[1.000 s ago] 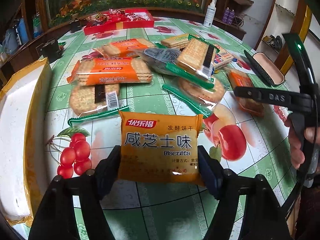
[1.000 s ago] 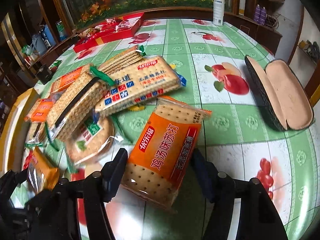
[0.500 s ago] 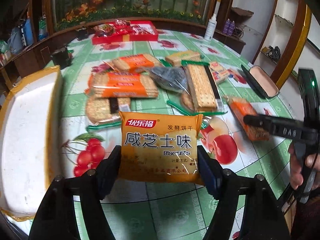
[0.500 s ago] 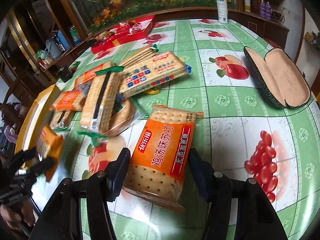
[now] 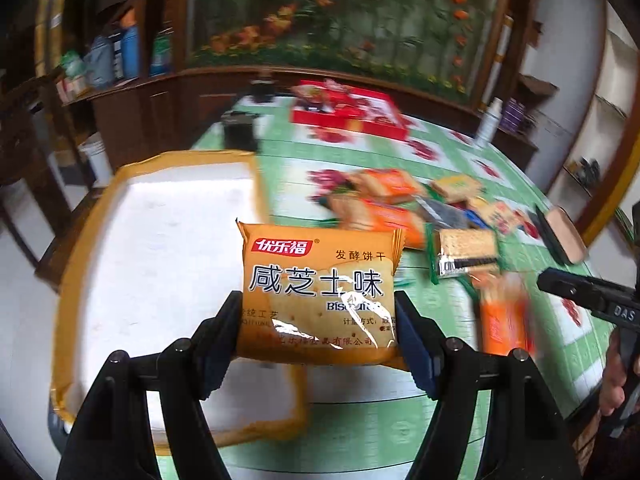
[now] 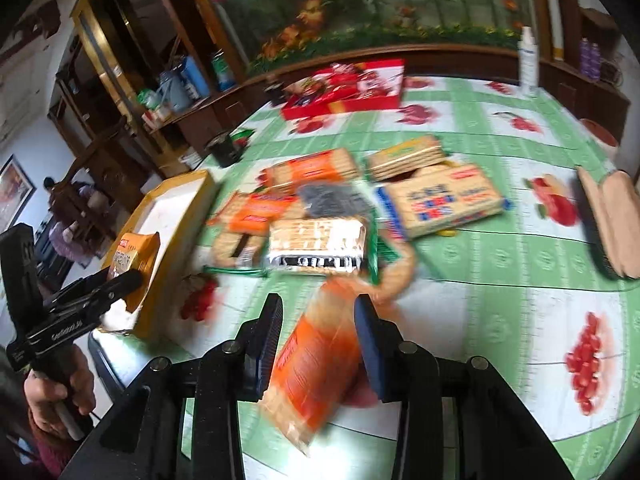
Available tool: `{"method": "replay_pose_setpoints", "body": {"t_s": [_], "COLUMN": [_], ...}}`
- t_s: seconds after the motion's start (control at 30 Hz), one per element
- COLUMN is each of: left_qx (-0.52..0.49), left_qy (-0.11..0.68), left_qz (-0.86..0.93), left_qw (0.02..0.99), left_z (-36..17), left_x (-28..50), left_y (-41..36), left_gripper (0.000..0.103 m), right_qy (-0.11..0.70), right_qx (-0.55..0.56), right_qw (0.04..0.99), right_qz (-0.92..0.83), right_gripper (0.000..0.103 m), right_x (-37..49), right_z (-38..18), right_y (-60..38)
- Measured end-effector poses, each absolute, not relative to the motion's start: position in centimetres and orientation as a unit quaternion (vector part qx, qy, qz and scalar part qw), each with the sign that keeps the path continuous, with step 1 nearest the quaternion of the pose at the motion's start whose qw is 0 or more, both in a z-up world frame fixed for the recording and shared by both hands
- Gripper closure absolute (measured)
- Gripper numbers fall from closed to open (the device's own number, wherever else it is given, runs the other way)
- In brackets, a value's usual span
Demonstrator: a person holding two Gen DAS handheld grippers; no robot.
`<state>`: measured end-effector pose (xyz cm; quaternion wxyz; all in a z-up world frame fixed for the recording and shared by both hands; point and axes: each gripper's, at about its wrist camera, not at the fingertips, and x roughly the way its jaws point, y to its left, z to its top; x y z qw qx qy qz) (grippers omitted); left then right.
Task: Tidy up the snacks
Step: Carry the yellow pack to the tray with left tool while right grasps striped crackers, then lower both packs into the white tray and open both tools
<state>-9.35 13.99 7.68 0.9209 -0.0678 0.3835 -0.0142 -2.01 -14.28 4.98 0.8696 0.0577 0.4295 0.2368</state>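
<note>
Green fruit-print tablecloth (image 6: 500, 240), biscuit packs scattered across it; white yellow-edged box (image 5: 160, 240) at its left end. Orange soda-cracker pack (image 6: 316, 368): long, brittle, slippery film, likely light; long axis tilted away from camera, right gripper (image 6: 320, 332) pinching its flanks. Yellow cheese-biscuit pack (image 5: 320, 292): squarish, label upright, held over the box, left gripper (image 5: 318, 320) clamping its lower side edges.

Each wrist camera looked forward along its own fingers, close above the table (image 5: 360, 412). Both shared the snack pile (image 6: 316, 216) beyond the fingertips and the box (image 5: 168, 240).
</note>
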Motion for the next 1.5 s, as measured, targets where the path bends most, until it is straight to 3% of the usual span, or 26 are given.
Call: {"method": "replay_pose_setpoints", "body": {"t_s": [0.13, 0.3, 0.43, 0.5, 0.67, 0.93, 1.2, 1.5], "left_qx": [-0.079, -0.092, -0.104, -0.102, -0.098, -0.097, -0.094, -0.079], "left_qy": [0.38, 0.377, 0.377, 0.377, 0.38, 0.387, 0.392, 0.398], "left_qz": [0.002, 0.017, 0.026, 0.028, 0.033, 0.042, 0.049, 0.067], "left_qw": [0.922, 0.921, 0.92, 0.92, 0.919, 0.916, 0.914, 0.912], "left_z": [7.7, 7.4, 7.2, 7.1, 7.1, 6.5, 6.0, 5.4], "left_x": [-10.1, -10.2, -10.4, -10.5, -10.6, -10.5, -10.1, -10.1], "left_y": [16.4, 18.5, 19.6, 19.8, 19.9, 20.4, 21.0, 21.6], "left_gripper": [0.031, 0.031, 0.031, 0.031, 0.031, 0.031, 0.031, 0.031], "right_qy": [0.443, 0.441, 0.434, 0.429, 0.416, 0.414, 0.447, 0.452], "right_qx": [0.059, 0.03, 0.015, -0.031, -0.217, -0.355, -0.232, -0.008], "right_qw": [0.861, 0.864, 0.86, 0.849, 0.801, 0.759, 0.787, 0.785], "right_qz": [0.244, 0.24, 0.269, 0.307, 0.373, 0.358, 0.357, 0.423], "right_gripper": [0.062, 0.05, 0.049, 0.04, 0.039, 0.038, 0.052, 0.052], "right_x": [-1.7, -1.1, 0.0, 0.4, 1.3, 2.3, 3.0, 0.9], "right_z": [4.0, 3.8, 4.0, 4.0, 2.6, -0.6, 0.5, 5.1], "right_y": [-13.1, -12.3, -11.5, -10.0, -5.7, -4.3, -5.6, -1.6]}}
